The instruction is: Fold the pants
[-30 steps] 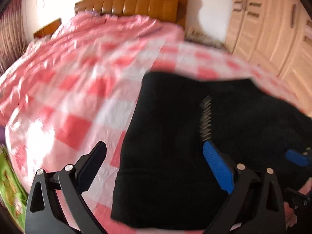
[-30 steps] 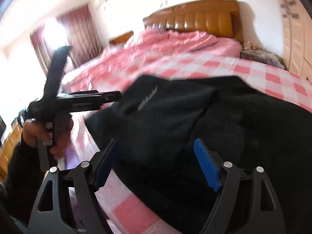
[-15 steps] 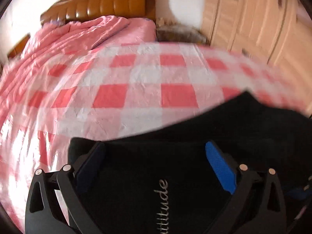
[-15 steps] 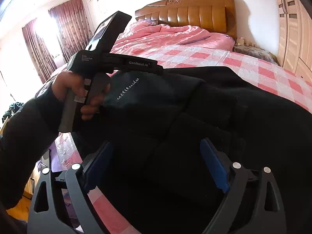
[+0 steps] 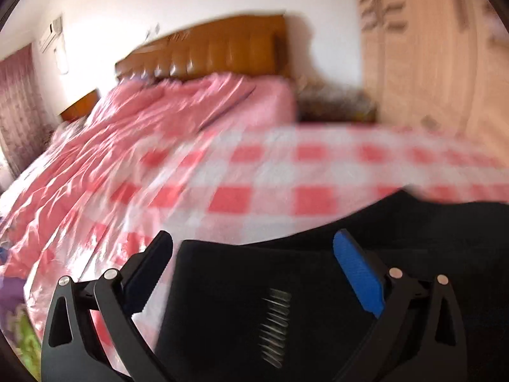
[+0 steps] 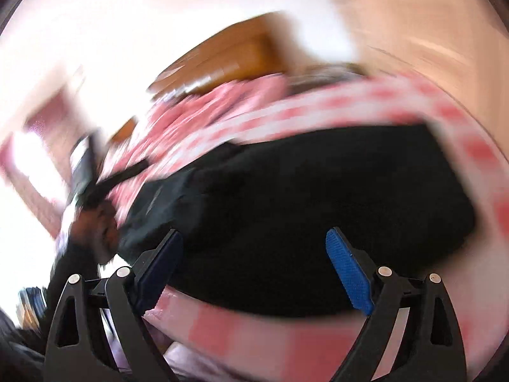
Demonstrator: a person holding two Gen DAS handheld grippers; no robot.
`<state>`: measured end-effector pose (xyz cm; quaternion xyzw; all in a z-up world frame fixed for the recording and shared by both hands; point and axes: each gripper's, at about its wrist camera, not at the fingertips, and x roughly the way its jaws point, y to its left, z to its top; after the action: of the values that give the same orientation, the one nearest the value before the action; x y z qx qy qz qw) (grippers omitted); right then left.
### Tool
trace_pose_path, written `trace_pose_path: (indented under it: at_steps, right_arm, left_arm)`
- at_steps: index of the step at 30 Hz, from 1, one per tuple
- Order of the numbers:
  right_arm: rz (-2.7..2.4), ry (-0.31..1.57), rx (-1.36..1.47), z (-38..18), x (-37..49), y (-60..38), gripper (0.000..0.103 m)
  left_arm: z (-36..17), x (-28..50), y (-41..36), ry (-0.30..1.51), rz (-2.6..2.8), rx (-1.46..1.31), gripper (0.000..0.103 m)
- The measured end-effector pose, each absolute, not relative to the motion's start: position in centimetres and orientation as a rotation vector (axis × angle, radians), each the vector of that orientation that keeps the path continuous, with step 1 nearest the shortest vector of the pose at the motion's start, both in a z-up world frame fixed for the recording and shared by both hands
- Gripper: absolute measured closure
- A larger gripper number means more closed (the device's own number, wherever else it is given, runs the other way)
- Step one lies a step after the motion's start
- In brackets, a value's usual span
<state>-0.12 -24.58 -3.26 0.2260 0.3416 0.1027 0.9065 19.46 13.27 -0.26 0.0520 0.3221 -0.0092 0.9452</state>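
Your left gripper (image 5: 253, 245) stands with its jaws spread wide and nothing between the pads; the black pants (image 5: 318, 302) lie just under and ahead of it, their folded edge near the left fingertip and a blurred line of pale lettering (image 5: 275, 328) between the two fingers. Beyond the pants the pink checked bedspread (image 5: 270, 175) runs away to the brown headboard (image 5: 216, 51), with the pale wardrobe (image 5: 429, 63) off to the right. Your right gripper (image 6: 254, 238) is also wide apart and holds nothing, with the pants spread flat just ahead of its tips and the bedspread showing beneath its fingers. To its left, blurred, your left hand (image 6: 95, 222) grips the other tool.
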Motion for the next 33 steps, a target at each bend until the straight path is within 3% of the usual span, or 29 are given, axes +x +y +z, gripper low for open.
trace_pose_path:
  at_steps: [3,9,17,23,27,29,31,33]
  right_arm:
    - [0.127,0.765,0.641,-5.2,-2.8,-28.7,0.014]
    - [0.081,0.885,0.618,-7.1,-1.9,-29.3,0.014]
    - [0.092,0.961,0.679,-8.1,2.0,-29.4,0.011]
    - [0.057,0.885,0.905,-8.6,2.5,-31.0,0.005]
    - [0.089,0.923,0.845,-8.6,2.2,-29.7,0.021]
    - [0.115,0.925,0.864,-8.9,1.9,-29.2,0.025]
    - [0.077,0.893,0.889,-9.0,2.1,-29.5,0.037]
    - [0.046,0.796,0.984,-9.8,2.2,-30.5,0.041]
  left_arm:
    - [0.6,15.4,9.1,0.623,-0.128,0.143,0.002]
    - [-3.8,13.6,3.3,0.752,-0.221,0.283,0.002]
    - [-6.6,14.7,5.6,0.858,-0.294,0.106,0.001]
    - [-7.1,14.4,6.0,0.844,-0.311,0.076,0.001]
    - [-7.1,14.4,6.2,0.839,-0.317,0.073,0.001]
    - [-7.0,14.4,6.3,0.838,-0.321,0.071,0.001]
    - [-7.0,14.3,6.4,0.836,-0.320,0.069,0.001]
    - [-7.0,14.3,6.3,0.836,-0.318,0.071,0.001]
